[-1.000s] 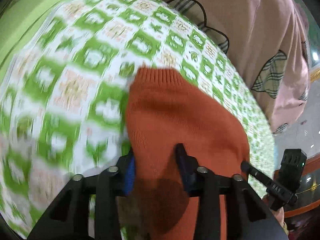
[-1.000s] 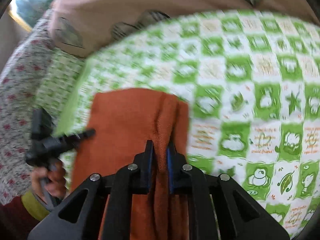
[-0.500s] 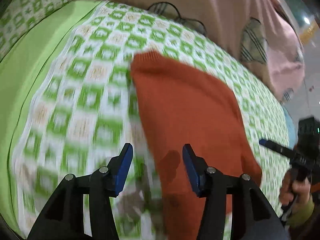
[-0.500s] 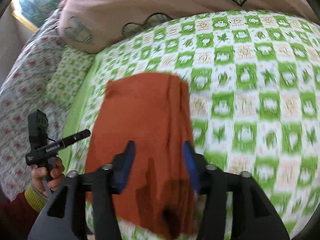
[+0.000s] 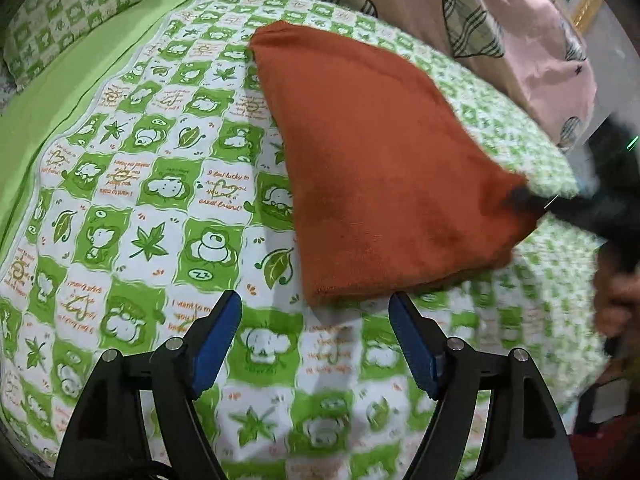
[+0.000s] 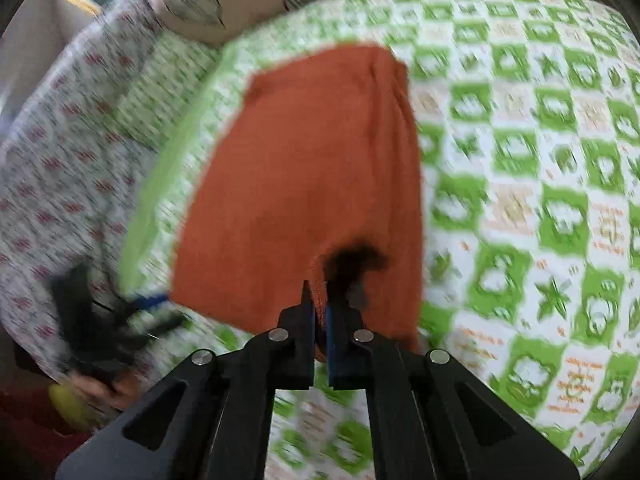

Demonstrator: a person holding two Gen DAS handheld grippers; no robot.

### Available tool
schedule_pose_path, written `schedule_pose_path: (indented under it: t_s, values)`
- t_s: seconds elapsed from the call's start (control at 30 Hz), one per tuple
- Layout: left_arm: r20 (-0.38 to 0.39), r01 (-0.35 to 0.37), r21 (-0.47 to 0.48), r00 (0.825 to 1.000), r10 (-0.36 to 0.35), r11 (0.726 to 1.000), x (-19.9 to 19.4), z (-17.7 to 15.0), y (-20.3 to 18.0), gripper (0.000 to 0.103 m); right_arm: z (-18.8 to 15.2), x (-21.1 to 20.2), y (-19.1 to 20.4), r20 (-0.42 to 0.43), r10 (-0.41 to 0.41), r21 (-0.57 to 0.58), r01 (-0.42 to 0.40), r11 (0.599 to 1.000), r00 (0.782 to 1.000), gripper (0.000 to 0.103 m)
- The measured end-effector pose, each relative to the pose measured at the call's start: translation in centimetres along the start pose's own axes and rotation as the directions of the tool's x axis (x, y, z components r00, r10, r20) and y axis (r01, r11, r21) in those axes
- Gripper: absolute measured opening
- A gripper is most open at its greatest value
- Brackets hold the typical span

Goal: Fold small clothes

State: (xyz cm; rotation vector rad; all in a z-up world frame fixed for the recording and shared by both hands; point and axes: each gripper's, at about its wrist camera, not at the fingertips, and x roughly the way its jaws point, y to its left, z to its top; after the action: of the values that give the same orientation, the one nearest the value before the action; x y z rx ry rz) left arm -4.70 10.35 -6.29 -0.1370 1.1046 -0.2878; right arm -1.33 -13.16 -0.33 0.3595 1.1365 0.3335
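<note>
A folded orange knit garment lies on the green-and-white checked bedspread. My left gripper is open and empty, its blue pads just short of the garment's near edge. In the right wrist view the garment lies ahead, and my right gripper is shut on its near edge, with a fold of orange knit pinched between the pads. The right gripper also shows blurred at the garment's right corner in the left wrist view.
A pink blanket with plaid patches lies along the far side. A plain green sheet and a checked pillow are at the left. A floral quilt lies left in the right wrist view.
My left gripper let go of the garment, opened and drew back from it. My right gripper opened half a second ago and has now shut again on the garment's near edge.
</note>
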Motion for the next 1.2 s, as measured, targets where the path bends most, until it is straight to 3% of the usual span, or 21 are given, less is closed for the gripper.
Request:
schedule_pose_path:
  t_s: [0.17, 0.2, 0.23, 0.33, 0.43, 0.47, 0.6, 0.7, 0.83, 0.97, 1.03, 1.2]
  values:
    - [0.05, -0.073, -0.027, 0.996, 0.074, 0.997, 0.6, 0.8, -0.8, 0.07, 2.7, -4.2, 2.3, 0.124, 0.126, -0.011, -0.125, 0.992, 0.984, 0.005]
    - [0.064, -0.089, -0.045, 0.994, 0.092, 0.995, 0.4, 1.1, -0.7, 0.061, 2.8, -4.5, 2.6, 0.129, 0.128, -0.016, -0.127, 0.992, 0.983, 0.005]
    - [0.076, -0.101, -0.073, 0.991, 0.107, 0.992, 0.2, 1.4, -0.5, 0.043, 3.0, -4.9, 2.8, 0.139, 0.125, -0.024, -0.123, 0.992, 0.982, 0.005]
    - [0.089, -0.115, -0.105, 0.988, 0.124, 0.988, -0.6, 1.7, -0.5, 0.02, 2.5, -5.4, 2.6, 0.152, 0.115, -0.029, -0.112, 0.993, 0.982, 0.005]
    - [0.084, -0.17, -0.073, 0.981, 0.176, 0.983, -0.9, 1.2, -1.4, 0.01, 1.4, -4.4, 2.1, 0.126, 0.037, -0.05, -0.031, 0.998, 0.991, 0.005]
    - [0.067, -0.181, -0.071, 0.98, 0.186, 0.981, -0.6, 0.8, -1.4, 0.009, 0.7, -3.5, 1.7, 0.105, -0.017, -0.066, 0.024, 0.998, 0.994, 0.005]
    - [0.008, -0.178, -0.1, 0.984, 0.179, 0.979, 0.6, -0.2, -0.7, 0.008, -1.3, -0.4, -1.3, 0.026, -0.119, -0.032, 0.12, 0.992, 0.993, 0.004]
    - [-0.009, -0.158, -0.123, 0.987, 0.158, 0.98, 1.0, -0.3, 0.0, 0.008, -2.7, 1.8, -3.4, -0.026, -0.156, 0.012, 0.157, 0.988, 0.987, 0.004]
    - [-0.03, -0.134, -0.149, 0.991, 0.131, 0.98, 1.2, -0.3, 0.7, 0.009, -3.5, 3.3, -3.0, -0.054, -0.188, -0.009, 0.187, 0.982, 0.981, 0.004]
    - [-0.077, -0.083, -0.114, 0.994, 0.074, 0.99, 0.4, 0.3, 1.3, 0.011, -3.3, 2.6, -3.5, -0.068, -0.172, 0.026, 0.174, 0.984, 0.983, 0.007]
    - [-0.088, -0.041, -0.088, 0.996, 0.033, 0.995, -0.8, 0.1, 1.3, 0.011, -3.2, 1.4, -3.9, -0.069, -0.177, 0.048, 0.18, 0.982, 0.982, 0.015]
    - [-0.027, 0.099, -0.033, 0.995, -0.1, 0.995, -4.8, 1.5, 0.4, 0.015, -2.3, -1.8, -3.3, 0.017, -0.184, 0.073, 0.183, 0.98, 0.983, 0.018]
